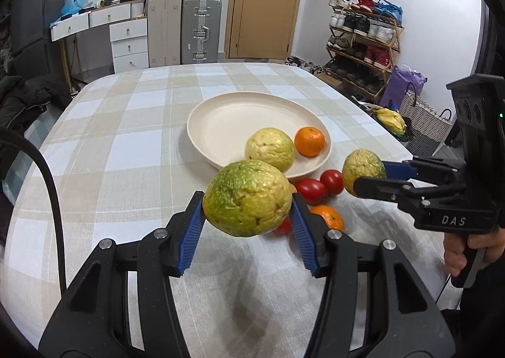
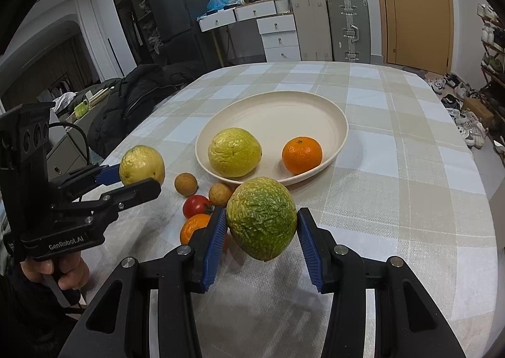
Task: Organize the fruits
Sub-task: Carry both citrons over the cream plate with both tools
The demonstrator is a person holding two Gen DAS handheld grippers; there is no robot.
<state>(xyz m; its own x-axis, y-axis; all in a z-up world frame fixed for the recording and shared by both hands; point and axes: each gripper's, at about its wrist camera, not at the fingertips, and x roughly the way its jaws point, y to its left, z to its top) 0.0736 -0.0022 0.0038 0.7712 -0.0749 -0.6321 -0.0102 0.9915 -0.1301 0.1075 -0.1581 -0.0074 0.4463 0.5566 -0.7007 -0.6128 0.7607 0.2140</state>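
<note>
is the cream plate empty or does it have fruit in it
Not empty: the round cream plate holds a wrinkled yellow-green fruit and an orange mandarin.

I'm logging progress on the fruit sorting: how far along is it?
Done: a yellow guava and a tangerine lie in the plate. In hand: each tool, left and right, grips a guava. Left on the cloth: tomato, tangerine, two small brown fruits.

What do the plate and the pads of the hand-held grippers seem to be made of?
Plate: cream, matte, evenly coloured, probably plastic or glazed ceramic; the pictures cannot settle which. Pads: blue with fine ribs, likely rubber or soft plastic, set on black fingers.
</note>
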